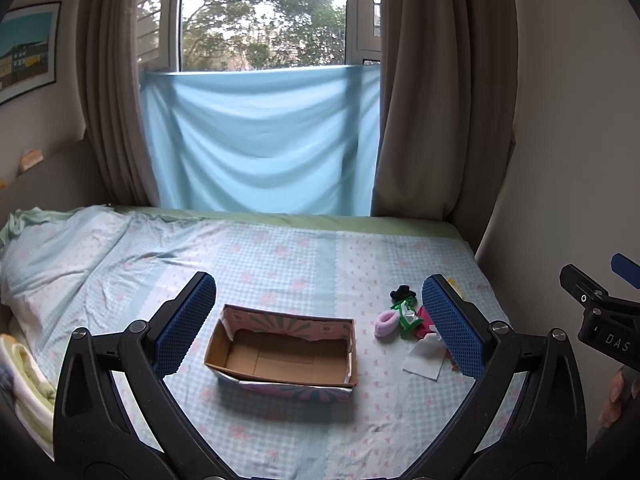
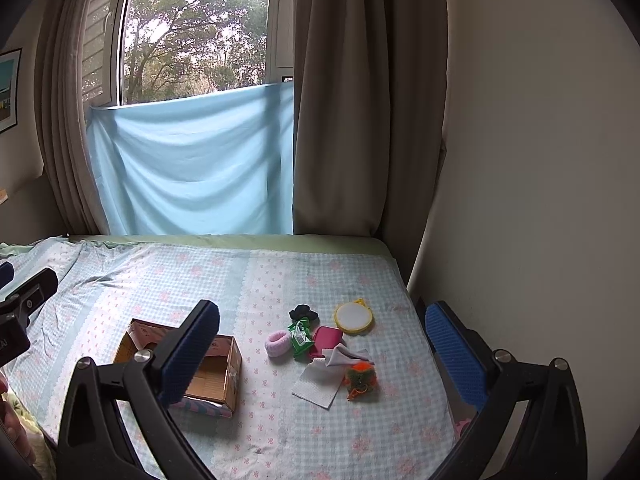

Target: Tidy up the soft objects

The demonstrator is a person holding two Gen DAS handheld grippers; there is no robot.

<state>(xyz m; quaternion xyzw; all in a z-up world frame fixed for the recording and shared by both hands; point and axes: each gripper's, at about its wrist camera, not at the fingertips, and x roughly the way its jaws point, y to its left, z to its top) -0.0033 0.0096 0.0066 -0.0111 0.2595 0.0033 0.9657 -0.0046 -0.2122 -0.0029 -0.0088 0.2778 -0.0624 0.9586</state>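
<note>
Blue-padded left tool (image 1: 320, 324) wide open – empty, right tool (image 2: 322, 348) likewise, above bed

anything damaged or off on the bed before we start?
The cardboard box has a ragged, torn-open top with uneven edges, and it is empty. The soft items, like the pink scrunchie, lie loose in a cluster beside it.
</note>
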